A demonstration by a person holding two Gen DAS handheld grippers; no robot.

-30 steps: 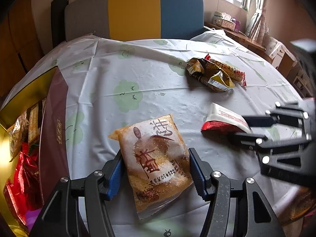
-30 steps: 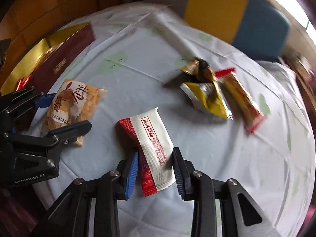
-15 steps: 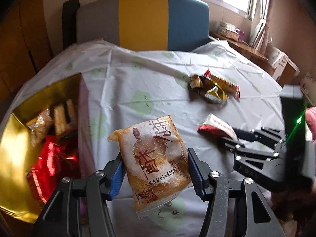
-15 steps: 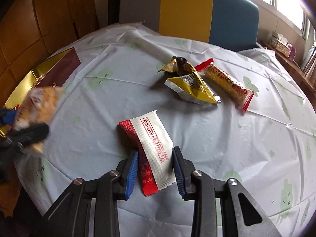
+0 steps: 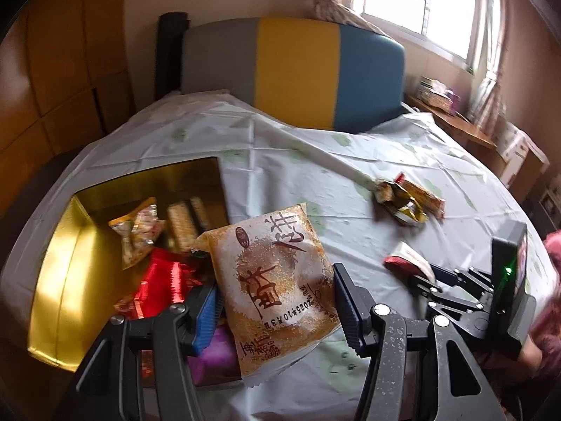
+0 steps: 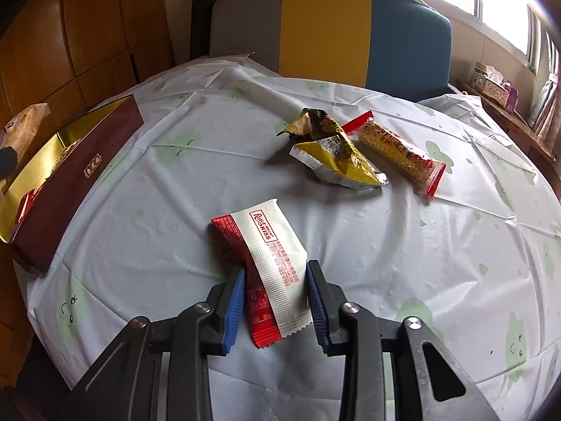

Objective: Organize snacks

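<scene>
My left gripper (image 5: 277,301) is shut on an orange-and-white snack packet (image 5: 273,280) and holds it in the air over the right edge of the gold-lined box (image 5: 63,263). The box holds several snacks, among them a red foil pack (image 5: 164,280). My right gripper (image 6: 275,301) stands around the near end of a red-and-white Rose Kiss packet (image 6: 266,259) that lies on the table; the pads are at its sides. The right gripper also shows in the left wrist view (image 5: 424,280).
The box's maroon outer wall (image 6: 77,182) stands at the table's left edge. A yellow crumpled packet (image 6: 336,161) and a long orange bar with red ends (image 6: 399,151) lie mid-table. A grey, yellow and blue chair back (image 6: 326,31) stands behind the white tablecloth (image 6: 420,263).
My left gripper has lifted the orange packet off the table and carried it left, over the box. The right gripper has stayed around the red-and-white packet.
</scene>
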